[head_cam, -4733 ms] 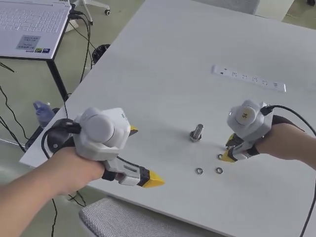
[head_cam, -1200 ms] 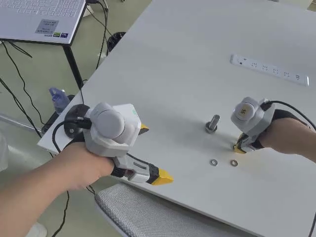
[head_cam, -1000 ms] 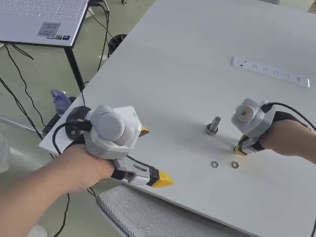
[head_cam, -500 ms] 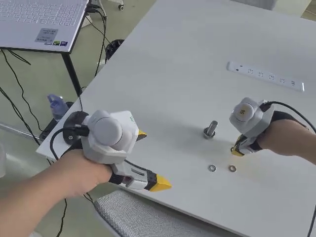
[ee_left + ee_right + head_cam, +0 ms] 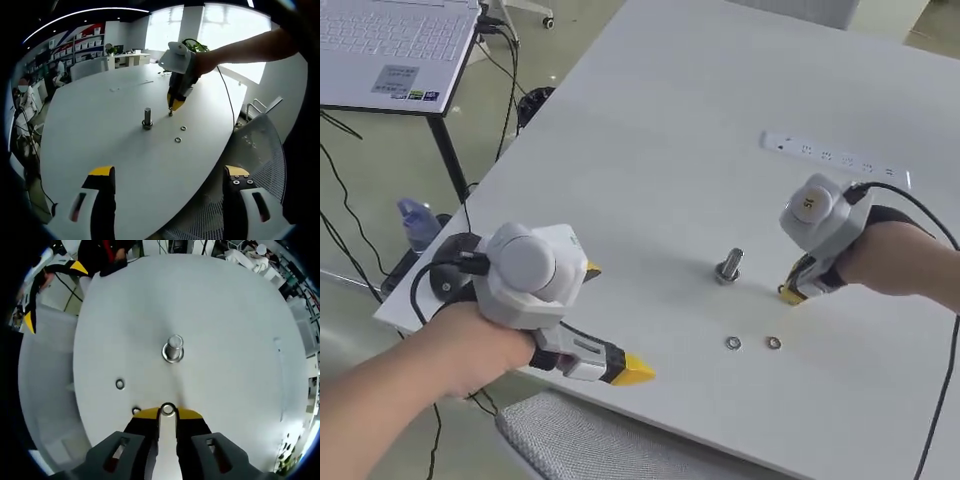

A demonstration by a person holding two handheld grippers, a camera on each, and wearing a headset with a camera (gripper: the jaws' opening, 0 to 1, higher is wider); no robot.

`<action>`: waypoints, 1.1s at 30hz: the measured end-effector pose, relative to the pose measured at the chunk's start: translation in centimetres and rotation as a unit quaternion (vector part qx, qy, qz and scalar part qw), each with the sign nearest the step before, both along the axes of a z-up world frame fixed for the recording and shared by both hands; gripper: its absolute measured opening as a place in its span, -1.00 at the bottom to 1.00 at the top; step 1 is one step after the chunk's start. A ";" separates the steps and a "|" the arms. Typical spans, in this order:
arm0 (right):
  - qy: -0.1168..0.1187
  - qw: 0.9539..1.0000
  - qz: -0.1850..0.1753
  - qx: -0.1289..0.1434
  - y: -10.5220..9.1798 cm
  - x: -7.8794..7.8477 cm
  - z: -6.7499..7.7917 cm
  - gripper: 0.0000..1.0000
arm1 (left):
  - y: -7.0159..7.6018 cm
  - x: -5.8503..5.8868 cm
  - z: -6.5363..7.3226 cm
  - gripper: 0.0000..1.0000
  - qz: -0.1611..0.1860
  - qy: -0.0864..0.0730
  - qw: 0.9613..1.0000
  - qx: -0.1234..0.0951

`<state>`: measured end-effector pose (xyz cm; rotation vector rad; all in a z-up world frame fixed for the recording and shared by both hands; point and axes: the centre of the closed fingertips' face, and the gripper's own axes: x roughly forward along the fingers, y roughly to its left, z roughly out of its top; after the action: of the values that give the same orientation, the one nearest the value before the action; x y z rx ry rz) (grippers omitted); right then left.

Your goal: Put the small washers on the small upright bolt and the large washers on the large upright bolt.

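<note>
A steel bolt (image 5: 728, 266) stands upright on the white table (image 5: 650, 150). Two small washers (image 5: 733, 343) (image 5: 773, 343) lie flat just in front of it. My right gripper (image 5: 792, 294) points down at the table to the right of the bolt. In the right gripper view it (image 5: 168, 412) is shut on a third washer (image 5: 168, 409), with the bolt (image 5: 173, 349) straight ahead. My left gripper (image 5: 611, 320) hangs over the table's near left edge, open and holding nothing. In the left gripper view it (image 5: 168, 172) faces the bolt (image 5: 147, 119) and the right gripper (image 5: 172, 105).
A white power strip (image 5: 835, 161) lies at the far right of the table. A laptop (image 5: 380, 45) sits on a stand to the left, with cables and a bottle (image 5: 417, 220) on the floor below. A grey chair back (image 5: 580, 440) stands at the near edge.
A third washer lay on the table by the right gripper's tips 4.7 s ago; the gripper now has it between its jaws. The head camera has shifted; the left gripper has hardly moved.
</note>
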<state>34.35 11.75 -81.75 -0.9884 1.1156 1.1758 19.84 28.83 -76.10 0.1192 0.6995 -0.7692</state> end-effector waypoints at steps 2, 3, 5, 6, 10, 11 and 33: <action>-0.005 1.000 0.003 -0.002 -0.1 0.4 0.4 -0.77 | -0.1 0.1 0.0 0.81 0.000 0.001 1.000 -0.001; -0.005 1.000 0.002 -0.001 -0.2 0.5 0.5 -0.76 | -0.1 0.1 0.0 0.81 0.000 0.001 1.000 -0.001; -0.006 1.000 -0.001 0.002 -0.2 0.7 0.8 -0.76 | -0.2 0.1 0.1 0.82 0.001 0.001 1.000 -0.003; -0.006 1.000 -0.002 0.004 -0.1 0.8 0.9 -0.76 | -0.3 0.2 0.1 0.83 0.001 0.002 1.000 -0.004; 0.001 1.000 -0.012 0.020 0.3 1.1 1.6 -0.76 | -0.4 0.4 0.1 0.89 0.001 0.002 1.000 -0.004; -0.001 1.000 -0.009 0.018 0.2 1.3 1.7 -0.76 | -0.4 0.4 0.1 0.90 0.003 0.003 1.000 -0.004; -0.008 1.000 -0.001 0.014 -1.4 2.0 2.3 -0.76 | -0.3 0.8 0.4 0.98 0.014 -0.009 1.000 -0.012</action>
<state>36.31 10.31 -79.49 -0.9731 1.0849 1.1768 20.62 28.53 -75.66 0.0952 0.6734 -0.7480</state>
